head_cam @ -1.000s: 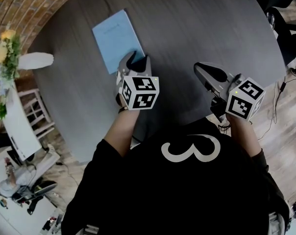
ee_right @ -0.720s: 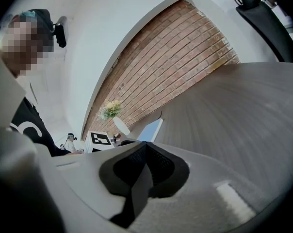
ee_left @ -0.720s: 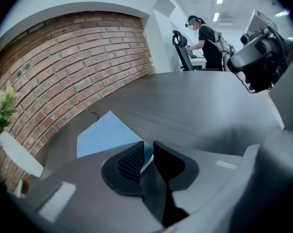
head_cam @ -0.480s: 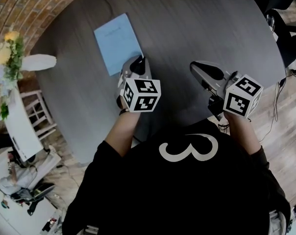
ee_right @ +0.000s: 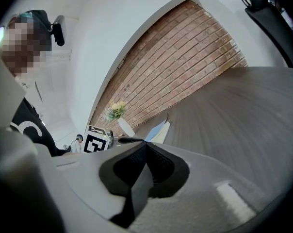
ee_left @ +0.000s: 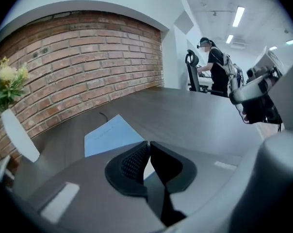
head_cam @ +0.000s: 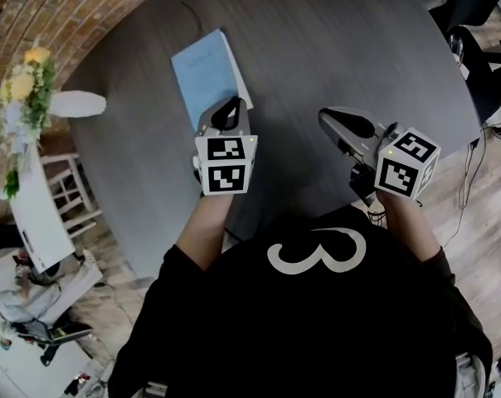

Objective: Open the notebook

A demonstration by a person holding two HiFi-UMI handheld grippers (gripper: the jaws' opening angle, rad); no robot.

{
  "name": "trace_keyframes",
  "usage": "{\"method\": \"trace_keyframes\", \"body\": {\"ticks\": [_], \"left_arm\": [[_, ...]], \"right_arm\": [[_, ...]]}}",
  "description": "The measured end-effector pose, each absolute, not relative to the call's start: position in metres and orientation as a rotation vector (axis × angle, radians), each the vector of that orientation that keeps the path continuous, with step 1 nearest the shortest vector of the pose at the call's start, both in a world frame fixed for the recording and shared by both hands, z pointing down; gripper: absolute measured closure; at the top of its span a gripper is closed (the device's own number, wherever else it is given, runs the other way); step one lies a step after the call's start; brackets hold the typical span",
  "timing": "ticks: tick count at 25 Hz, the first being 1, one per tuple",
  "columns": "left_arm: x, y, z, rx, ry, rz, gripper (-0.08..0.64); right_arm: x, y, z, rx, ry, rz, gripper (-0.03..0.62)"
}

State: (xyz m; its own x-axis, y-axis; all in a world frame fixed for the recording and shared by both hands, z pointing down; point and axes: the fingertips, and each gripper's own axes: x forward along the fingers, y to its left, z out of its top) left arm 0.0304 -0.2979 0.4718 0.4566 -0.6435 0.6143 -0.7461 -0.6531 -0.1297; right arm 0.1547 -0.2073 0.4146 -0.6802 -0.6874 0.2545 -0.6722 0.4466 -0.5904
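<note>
Table [head_cam: 333, 48]: dark and wide. A white vase [head_cam: 75, 104] stands by its 9 o'clock rim, well apart from the work.

Notebook [head_cam: 202, 73]: light blue, at 11 o'clock from us, long side running 11 to 5. Nothing weighs it down.

Left gripper [head_cam: 229, 110]: at the notebook's 5 o'clock corner. Its jaws are closing to a thin slit with the cover's corner between them.

Right gripper [head_cam: 340, 121]: at 3 o'clock of the left one, over bare table. Its jaws are together on nothing, well apart from the notebook.

Cover [ee_right: 156, 130]: in the right gripper view it stands raised at a slant off the pale pages [ee_right: 164, 135].

What we judge could go wrong, biggest first:
- The whole notebook may slide or tip toward 5 o'clock when the cover swings, because no second gripper pins the block.
- The bite may have taken a few pages along with the cover. A pale sliver shows in the slit, and we cannot tell whose edge it is. The notebook would then open mid-book.
- The hold is on a corner only, so the cover may slip out under a fast arc.
- Bending from one corner may crease the cover.
</note>
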Motion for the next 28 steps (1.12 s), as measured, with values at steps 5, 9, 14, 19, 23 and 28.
{"method": "trace_keyframes", "body": {"ticks": [5,9,14,19,23,28], "left_arm": [[0.022,-0.297,0.45,2.46,-1.235,0.769,0.523],[0.018,-0.297,0.429,2.428,-1.197,0.589,0.523],[0.01,-0.287,0.403,2.394,-1.12,0.333,0.523],[-0.015,-0.28,0.396,2.323,-1.061,0.11,0.523],[-0.036,-0.276,0.397,2.239,-1.033,-0.037,0.524],[-0.062,-0.27,0.403,2.109,-1.008,-0.207,0.525]], "right_arm": [[0.148,-0.205,0.409,-1.209,2.666,-1.043,0.591],[0.139,-0.207,0.404,-1.179,2.684,-1.033,0.591],[0.126,-0.21,0.399,-1.138,2.712,-1.023,0.591],[0.106,-0.216,0.398,-1.09,2.753,-1.014,0.591],[0.089,-0.221,0.4,-1.054,2.788,-1.025,0.591],[0.073,-0.222,0.406,-1.016,2.823,-1.044,0.591]]}}
